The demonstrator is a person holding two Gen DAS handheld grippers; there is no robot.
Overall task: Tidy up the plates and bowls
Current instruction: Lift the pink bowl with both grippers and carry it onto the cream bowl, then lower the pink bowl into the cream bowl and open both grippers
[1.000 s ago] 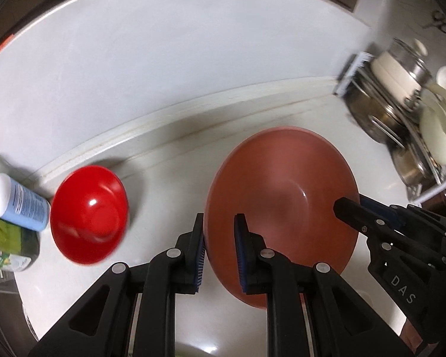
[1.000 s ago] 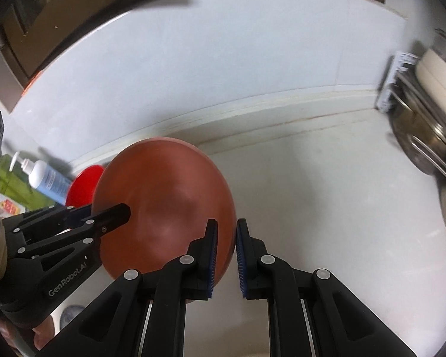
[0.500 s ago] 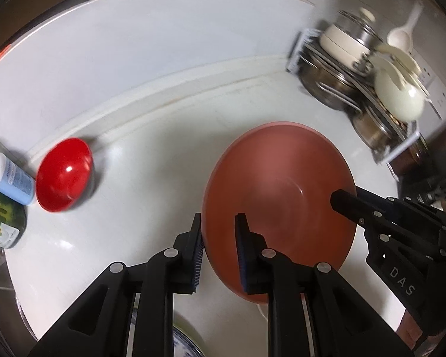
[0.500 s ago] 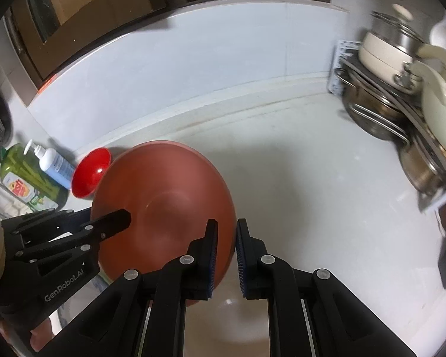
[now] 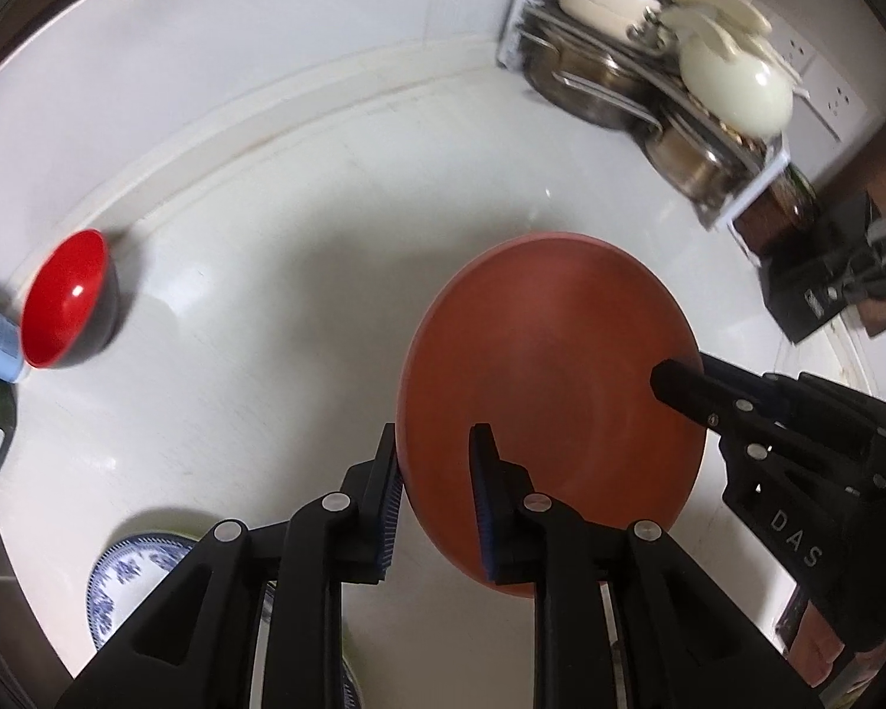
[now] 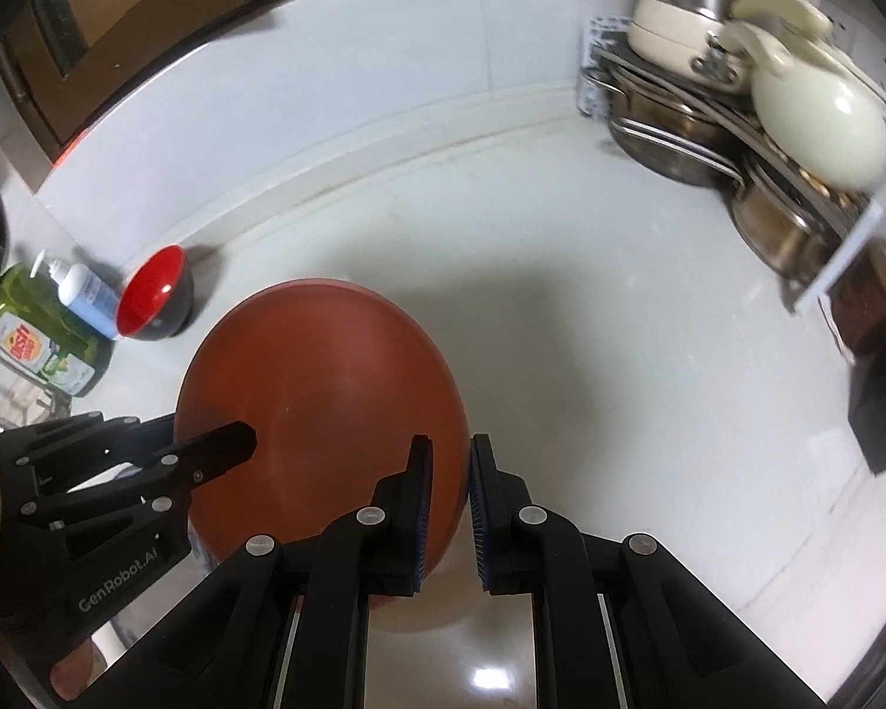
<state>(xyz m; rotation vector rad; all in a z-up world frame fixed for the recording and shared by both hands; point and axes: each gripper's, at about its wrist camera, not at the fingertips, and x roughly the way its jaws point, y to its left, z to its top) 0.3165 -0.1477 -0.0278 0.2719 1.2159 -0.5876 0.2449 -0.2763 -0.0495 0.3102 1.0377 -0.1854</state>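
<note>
Left gripper (image 5: pixel 433 461) straddling near-left rim of brown plate (image 5: pixel 552 390), jaws easing apart, rim between the pads (image 5: pixel 391 490); contact on outer pad visible, gap on inner side. Right gripper (image 6: pixel 449 472) clamped narrow on opposite rim of same plate, pads pressing edge. Seen in left view as black fingers (image 5: pixel 679 384) reaching in from the right over plate's face.

Plate held above white counter (image 5: pixel 266 307), shadow under it, not resting on surface. Concave face up toward cameras, tilted, far edge toward back wall. Round, so no real long axis; looks oval only from lens and tilt, stretched front to back.

Red bowl (image 5: pixel 65 298) standing apart at back left, black outside, tipped with mouth facing right, just beside blue-white pump bottle (image 6: pixel 85 289) and green bottle (image 6: pixel 35 337). Blue-patterned plate (image 5: pixel 130 567) on counter at near left, partly hidden under left gripper. Rack with steel pots and cream ladles (image 5: pixel 732 83) at back right, well apart from plate. Black box (image 5: pixel 815 289) right of rack.
</note>
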